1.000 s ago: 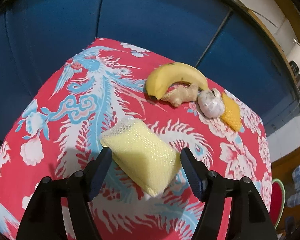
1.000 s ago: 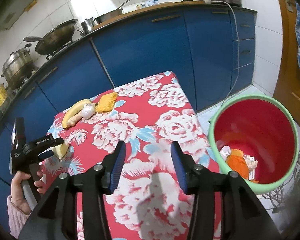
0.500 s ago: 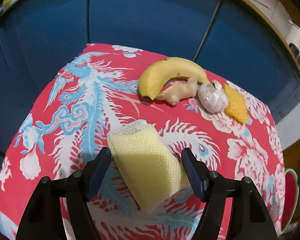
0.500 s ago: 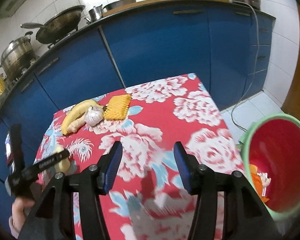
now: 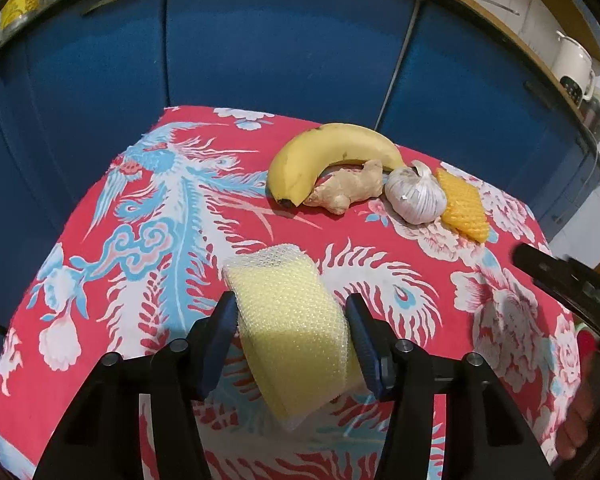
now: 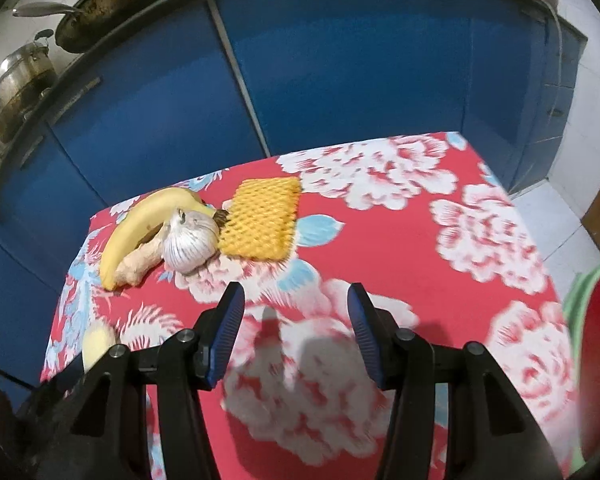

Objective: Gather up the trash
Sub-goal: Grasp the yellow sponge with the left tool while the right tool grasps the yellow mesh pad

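**Left gripper closes around the pale foam net**

The left gripper has its jaws on either side of a pale yellow foam net, both pads touching it; the net lies on the red flowered worktop near its front edge. Farther back sit a banana, a piece of ginger, a garlic bulb and an orange foam net, packed closely together. The right gripper hovers over the cloth with jaws spread wide and nothing between them. A green-rimmed red bin shows at the right edge.
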Action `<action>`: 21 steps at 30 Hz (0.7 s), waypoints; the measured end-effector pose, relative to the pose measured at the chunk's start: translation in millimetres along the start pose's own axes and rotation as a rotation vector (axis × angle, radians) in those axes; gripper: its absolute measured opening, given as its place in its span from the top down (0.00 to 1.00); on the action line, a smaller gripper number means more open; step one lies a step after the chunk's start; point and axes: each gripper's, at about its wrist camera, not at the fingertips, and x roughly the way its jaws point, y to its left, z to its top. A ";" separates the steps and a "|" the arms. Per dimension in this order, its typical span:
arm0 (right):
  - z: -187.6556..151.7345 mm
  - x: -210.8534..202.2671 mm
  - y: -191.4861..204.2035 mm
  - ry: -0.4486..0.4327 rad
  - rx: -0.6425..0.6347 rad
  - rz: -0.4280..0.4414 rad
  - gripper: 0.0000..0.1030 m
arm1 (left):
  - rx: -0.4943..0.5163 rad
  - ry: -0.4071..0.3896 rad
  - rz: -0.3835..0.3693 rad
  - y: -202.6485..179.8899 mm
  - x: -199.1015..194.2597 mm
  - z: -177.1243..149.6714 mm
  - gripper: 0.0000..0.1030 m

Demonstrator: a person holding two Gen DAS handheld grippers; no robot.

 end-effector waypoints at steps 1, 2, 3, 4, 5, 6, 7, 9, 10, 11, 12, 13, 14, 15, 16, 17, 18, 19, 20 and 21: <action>2.4 5.0 2.5 0.003 0.000 0.002 0.47 | 0.002 -0.003 0.001 0.1 0.2 0.3 0.45; 5.3 10.5 5.3 0.004 -0.004 0.002 0.47 | 0.004 -0.005 0.003 -0.1 0.2 -0.2 0.45; 7.0 13.8 7.7 0.003 -0.008 0.001 0.47 | 0.007 -0.007 0.005 -0.4 0.2 -0.1 0.45; 9.7 18.1 10.5 0.000 -0.014 -0.001 0.47 | 0.009 -0.009 0.008 -1.0 0.7 0.1 0.45; 11.9 21.4 12.5 -0.001 -0.018 -0.003 0.47 | 0.010 -0.010 0.009 -1.3 0.7 0.0 0.45; 14.0 24.6 14.2 -0.001 -0.021 -0.003 0.47 | 0.013 -0.012 0.011 -1.7 0.5 -0.1 0.45; 16.0 27.9 15.8 0.001 -0.025 -0.002 0.47 | 0.014 -0.012 0.012 -1.7 0.4 -0.1 0.45; 19.6 33.2 17.1 0.004 -0.031 -0.005 0.47 | 0.012 -0.013 0.011 -1.5 0.4 0.1 0.45; 20.9 36.0 17.5 0.007 -0.033 -0.004 0.47 | 0.012 -0.013 0.011 -1.3 0.6 0.1 0.45; 21.9 38.7 18.3 0.011 -0.035 -0.004 0.47 | 0.012 -0.013 0.011 -1.4 0.6 0.2 0.45; 22.7 42.1 18.9 0.017 -0.035 -0.003 0.49 | 0.013 -0.013 0.011 -1.3 0.6 0.4 0.45; 23.4 45.1 19.2 0.024 -0.034 -0.001 0.51 | 0.013 -0.013 0.011 -1.2 0.6 0.6 0.45; 23.8 48.4 19.2 0.033 -0.031 0.002 0.54 | 0.012 -0.013 0.010 -0.9 0.6 0.9 0.45; 24.1 49.9 19.3 0.031 -0.029 0.002 0.57 | 0.012 -0.013 0.010 -1.4 0.6 0.6 0.45; 24.8 50.2 20.2 0.026 -0.034 0.002 0.59 | 0.013 -0.013 0.011 -1.3 0.6 0.5 0.45; 25.5 51.1 21.4 0.031 -0.040 0.007 0.64 | 0.014 -0.013 0.012 -1.3 0.6 0.4 0.45; 25.9 51.1 21.7 0.030 -0.043 0.005 0.67 | 0.016 -0.013 0.014 -1.2 0.6 0.4 0.45; 26.2 50.7 22.6 0.024 -0.051 -0.001 0.71 | 0.016 -0.013 0.014 -1.0 0.7 0.5 0.45; 25.9 49.6 23.8 0.020 -0.062 -0.007 0.78 | 0.015 -0.013 0.013 -0.3 0.7 0.7 0.45; 25.7 47.6 24.5 0.014 -0.073 -0.012 0.84 | 0.014 -0.014 0.012 -0.6 0.8 0.6 0.45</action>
